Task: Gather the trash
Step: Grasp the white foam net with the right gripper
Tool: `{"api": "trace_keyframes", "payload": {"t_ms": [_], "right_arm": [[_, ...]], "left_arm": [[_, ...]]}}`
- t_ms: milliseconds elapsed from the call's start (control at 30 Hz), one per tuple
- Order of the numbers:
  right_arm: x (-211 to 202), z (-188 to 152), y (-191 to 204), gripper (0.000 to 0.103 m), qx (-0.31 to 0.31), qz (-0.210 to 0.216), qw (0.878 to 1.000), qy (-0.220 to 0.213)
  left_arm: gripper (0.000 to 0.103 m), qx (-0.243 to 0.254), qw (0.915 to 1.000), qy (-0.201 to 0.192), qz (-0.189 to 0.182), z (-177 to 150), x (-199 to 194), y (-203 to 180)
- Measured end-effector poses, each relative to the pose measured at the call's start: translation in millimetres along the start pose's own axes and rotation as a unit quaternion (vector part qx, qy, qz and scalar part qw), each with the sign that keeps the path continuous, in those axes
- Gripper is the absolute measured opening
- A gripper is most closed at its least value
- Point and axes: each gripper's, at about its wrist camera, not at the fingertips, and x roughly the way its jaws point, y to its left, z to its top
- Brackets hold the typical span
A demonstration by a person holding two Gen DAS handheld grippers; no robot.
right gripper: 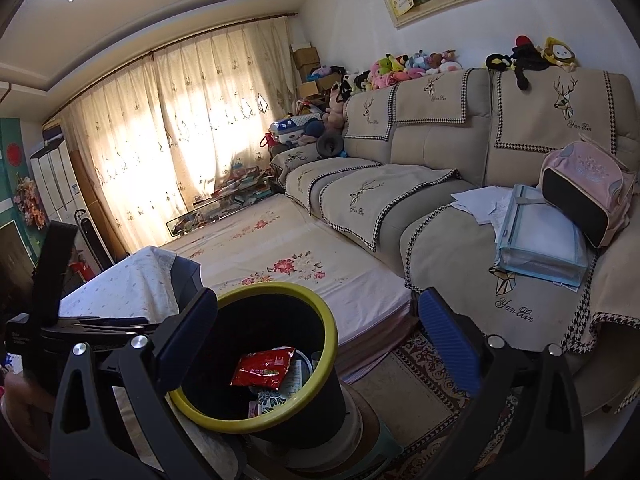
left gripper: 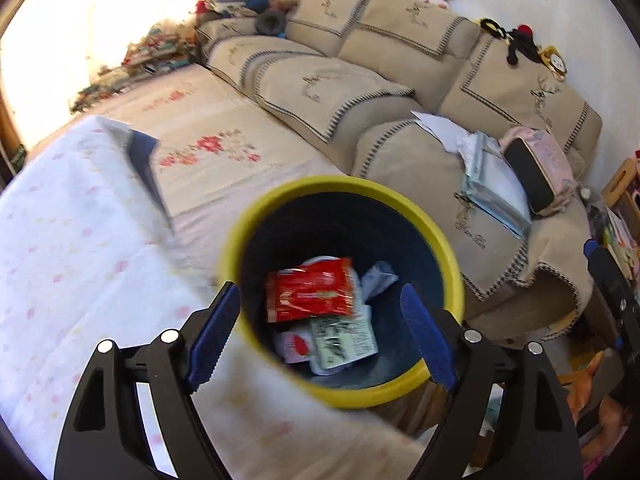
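Left gripper hanging spread wide above bin, gripping nothing. Right gripper also gaping, empty, flanking bin's yellow rim. Yellow-rimmed trash bin sitting just beside cloth-covered table, resting on round stool. Red snack wrapper lying atop paper scraps inside bin. Wrapper looking light, crinkly, slick; likely best pinching at flat edge. Farther back, beige sofa carrying loose papers and pink backpack.
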Motion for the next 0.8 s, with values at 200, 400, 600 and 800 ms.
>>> {"api": "trace_keyframes", "payload": {"t_ms": [200, 400, 600, 800], "right_arm": [[10.7, -2.2, 17.6, 0.096, -0.018, 0.017, 0.999, 0.023], [32.0, -2.6, 78.6, 0.096, -0.063, 0.095, 0.991, 0.07], [43.1, -0.7, 183.2, 0.096, -0.121, 0.229, 0.959, 0.114], [61.4, -25.7, 316.9, 0.096, -0.174, 0.353, 0.899, 0.191]], "left_arm": [[0.081, -0.052, 0.9954, -0.058, 0.056, -37.0, -60.7, 60.2], [0.084, -0.125, 0.9735, -0.123, 0.146, -115.1, -140.5, 138.1], [0.086, -0.206, 0.934, -0.154, 0.248, -196.8, -211.3, 213.0], [0.086, -0.261, 0.895, -0.165, 0.322, -256.4, -257.2, 271.3]]}}
